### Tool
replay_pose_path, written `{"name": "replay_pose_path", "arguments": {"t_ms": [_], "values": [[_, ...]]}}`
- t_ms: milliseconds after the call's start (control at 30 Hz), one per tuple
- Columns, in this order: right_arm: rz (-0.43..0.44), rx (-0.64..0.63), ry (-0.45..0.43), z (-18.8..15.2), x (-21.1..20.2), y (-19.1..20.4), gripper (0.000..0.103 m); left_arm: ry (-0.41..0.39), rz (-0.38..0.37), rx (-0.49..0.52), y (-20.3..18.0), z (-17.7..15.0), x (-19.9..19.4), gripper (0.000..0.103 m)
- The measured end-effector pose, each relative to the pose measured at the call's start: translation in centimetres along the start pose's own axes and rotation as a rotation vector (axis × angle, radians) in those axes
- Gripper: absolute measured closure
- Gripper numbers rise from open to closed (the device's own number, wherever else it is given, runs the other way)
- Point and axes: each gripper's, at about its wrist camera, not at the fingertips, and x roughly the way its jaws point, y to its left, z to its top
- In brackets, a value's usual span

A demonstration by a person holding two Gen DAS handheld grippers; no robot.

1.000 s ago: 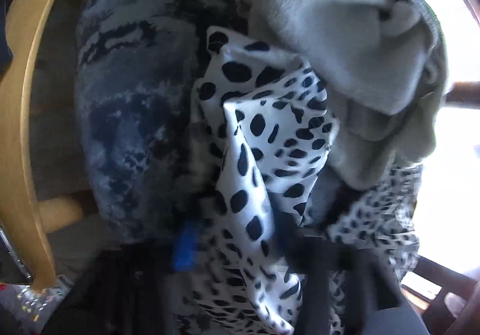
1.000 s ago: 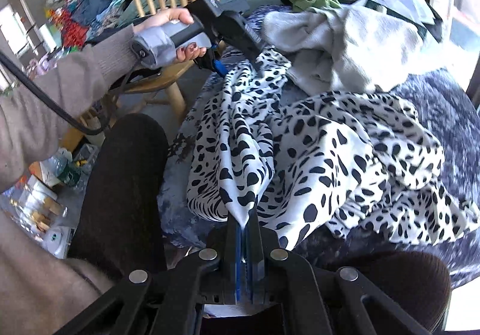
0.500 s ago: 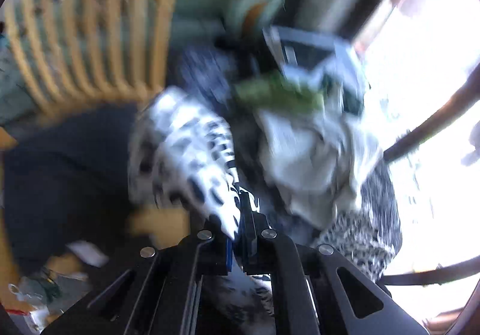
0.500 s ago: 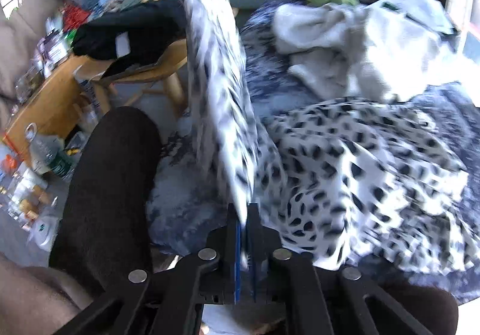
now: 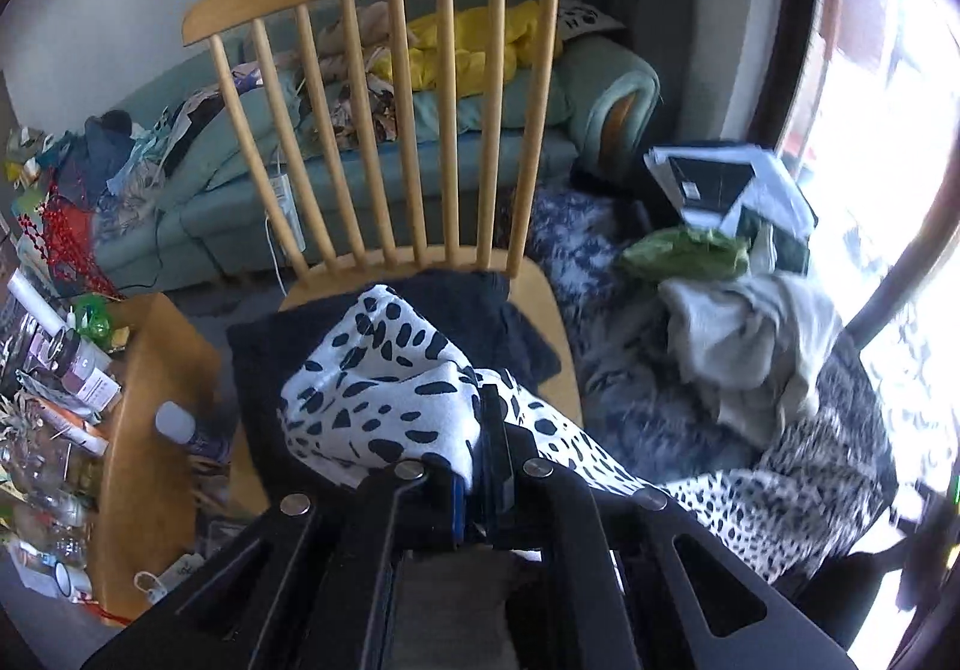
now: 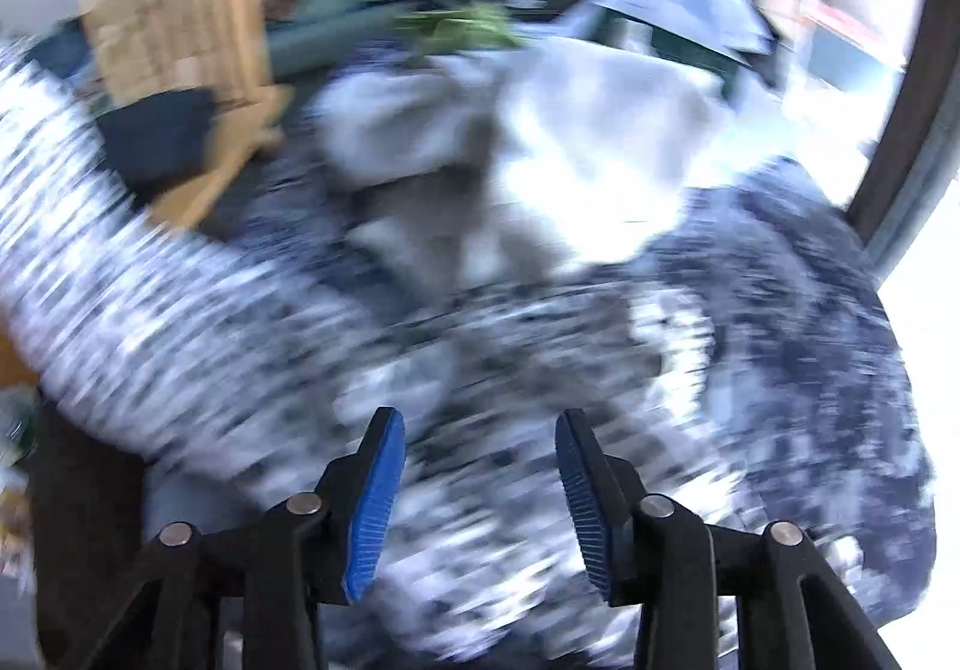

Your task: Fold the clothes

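Observation:
A white garment with black spots (image 5: 384, 388) hangs from my left gripper (image 5: 483, 430), which is shut on a fold of it above the seat of a wooden chair (image 5: 390, 88). The cloth trails down to the right onto a blue and white mottled cover (image 5: 630, 418). In the blurred right wrist view the spotted garment (image 6: 150, 310) stretches off to the left. My right gripper (image 6: 480, 484) is above it, its jaws opening with nothing pinched between the blue pads (image 6: 375, 496). A grey-white garment (image 6: 540, 130) lies crumpled further back.
A dark cloth (image 5: 492, 310) lies on the chair seat. A cluttered wooden side table (image 5: 150, 430) stands at left, a sofa (image 5: 420, 130) piled with clothes behind. Green cloth (image 5: 684, 250) and papers (image 5: 720, 178) sit near the bright window at right.
My left gripper has risen from the heap, lifting the spotted garment over the chair. My right gripper let go of the garment's edge, opened, and swung sideways.

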Motion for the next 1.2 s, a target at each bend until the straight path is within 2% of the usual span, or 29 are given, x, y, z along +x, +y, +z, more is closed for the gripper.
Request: {"name": "replay_pose_path", "arguments": {"t_ms": [67,167,233,300,400,533,633,667,733,767,867,900,1100,1200], "values": [[-0.026,0.064,0.046,1.6,2.1,-2.6,0.056,0.016,-0.004,0.015,0.5,-1.8,-0.1,0.099],[0.073,0.179,0.170,3.4,6.6,-6.6,0.052,0.063,-0.058,-0.006,1.3,-4.8,0.4,0.099],[0.123,0.193,0.235,4.1,9.2,-8.0,0.052,0.079,-0.105,-0.032,1.7,-7.1,-0.1,0.099],[0.135,0.174,0.291,4.8,11.6,-8.9,0.052,0.085,-0.136,-0.055,1.9,-9.3,-0.7,0.099],[0.117,0.156,0.350,5.3,14.3,-9.8,0.051,0.097,-0.136,-0.100,2.8,-12.1,-1.2,0.099],[0.168,0.171,0.400,5.5,16.7,-10.6,0.049,0.127,-0.112,-0.176,4.1,-14.1,-1.0,0.099],[0.209,0.189,0.418,5.2,17.9,-10.3,0.043,0.131,-0.114,-0.215,4.7,-14.5,-0.6,0.099],[0.219,0.197,0.416,5.1,18.1,-10.1,0.044,0.131,-0.117,-0.220,4.8,-14.4,-0.4,0.099],[0.216,0.197,0.389,4.8,17.8,-9.2,0.065,0.129,-0.124,-0.224,4.7,-14.3,-0.1,0.099],[0.218,0.200,0.385,4.7,17.6,-8.7,0.092,0.127,-0.127,-0.224,4.7,-14.1,0.0,0.099],[0.171,0.246,0.395,4.1,16.3,-7.5,0.092,0.107,-0.139,-0.209,4.4,-13.8,0.0,0.099],[0.167,0.241,0.373,4.2,15.2,-7.1,0.092,0.100,-0.145,-0.201,4.3,-13.6,-0.1,0.099],[0.120,0.220,0.161,6.9,6.3,-6.2,0.093,0.074,-0.148,-0.189,3.9,-12.9,-0.1,0.099],[0.044,0.191,0.052,10.1,2.0,-6.2,0.093,0.055,-0.153,-0.201,4.2,-12.6,0.0,0.099]]}}
